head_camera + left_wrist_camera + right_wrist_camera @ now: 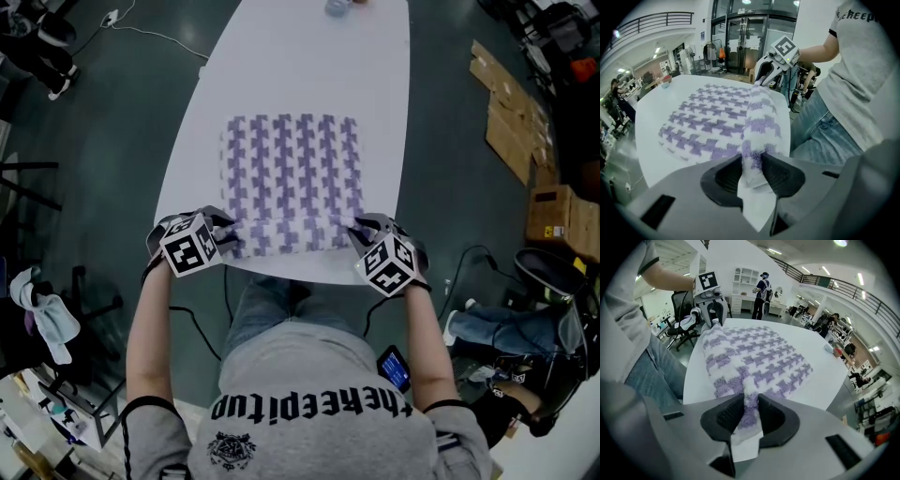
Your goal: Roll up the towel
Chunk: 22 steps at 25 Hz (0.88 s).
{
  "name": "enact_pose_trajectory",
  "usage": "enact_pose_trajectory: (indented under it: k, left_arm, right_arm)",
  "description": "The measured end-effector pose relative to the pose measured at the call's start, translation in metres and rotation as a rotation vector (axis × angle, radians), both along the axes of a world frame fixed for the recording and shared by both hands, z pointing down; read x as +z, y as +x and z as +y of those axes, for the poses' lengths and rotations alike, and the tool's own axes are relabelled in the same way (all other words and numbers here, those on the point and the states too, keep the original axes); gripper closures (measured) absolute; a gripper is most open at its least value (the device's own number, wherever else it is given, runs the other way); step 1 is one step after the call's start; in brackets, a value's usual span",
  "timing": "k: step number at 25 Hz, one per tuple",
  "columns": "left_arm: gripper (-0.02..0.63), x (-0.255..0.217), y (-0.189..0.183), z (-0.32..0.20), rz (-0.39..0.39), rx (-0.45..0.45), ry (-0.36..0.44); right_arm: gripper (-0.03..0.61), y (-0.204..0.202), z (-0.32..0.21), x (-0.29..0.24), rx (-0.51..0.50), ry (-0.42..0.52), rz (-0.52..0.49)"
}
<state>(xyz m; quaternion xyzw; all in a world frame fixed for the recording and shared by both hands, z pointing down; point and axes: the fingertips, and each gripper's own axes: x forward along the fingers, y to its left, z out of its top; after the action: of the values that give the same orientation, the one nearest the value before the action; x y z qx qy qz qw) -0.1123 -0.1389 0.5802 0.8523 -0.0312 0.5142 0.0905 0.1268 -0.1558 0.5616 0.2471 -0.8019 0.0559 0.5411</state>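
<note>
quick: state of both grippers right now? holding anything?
Left gripper: closed on the towel, left end of its near edge.
Right gripper: closed on the towel, right end of the same edge.

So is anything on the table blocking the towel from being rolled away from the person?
Nothing visible does. The left claw and right claw grip the near edge of the towel; the rest lies flat on the table. A small object at the table's far end sits beyond the towel.
</note>
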Motion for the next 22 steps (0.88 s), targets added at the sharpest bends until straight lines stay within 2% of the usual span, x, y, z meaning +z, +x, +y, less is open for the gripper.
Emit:
enact_pose_trajectory:
  k: [4, 9, 16, 22]
  left_arm:
    - [0.474, 0.000, -0.012, -0.015, -0.010, -0.021, 0.028]
    - [0.474, 0.004, -0.001, -0.027, -0.031, -0.045, 0.057]
    - [0.474, 0.016, 0.001, -0.031, -0.055, -0.058, 0.071]
    - [0.462, -0.009, 0.001, -0.027, -0.015, -0.064, 0.144]
  right_arm:
    - [0.489, -0.010, -0.010, 0.001, 0.028, 0.017, 0.016]
    - [0.489, 0.002, -0.018, 0.007, 0.048, 0.036, 0.038]
    - [0.489, 0.001, -0.024, 0.022, 0.041, 0.037, 0.065]
    - [0.489, 0.001, -0.018, 0.002, 0.064, 0.048, -0.001]
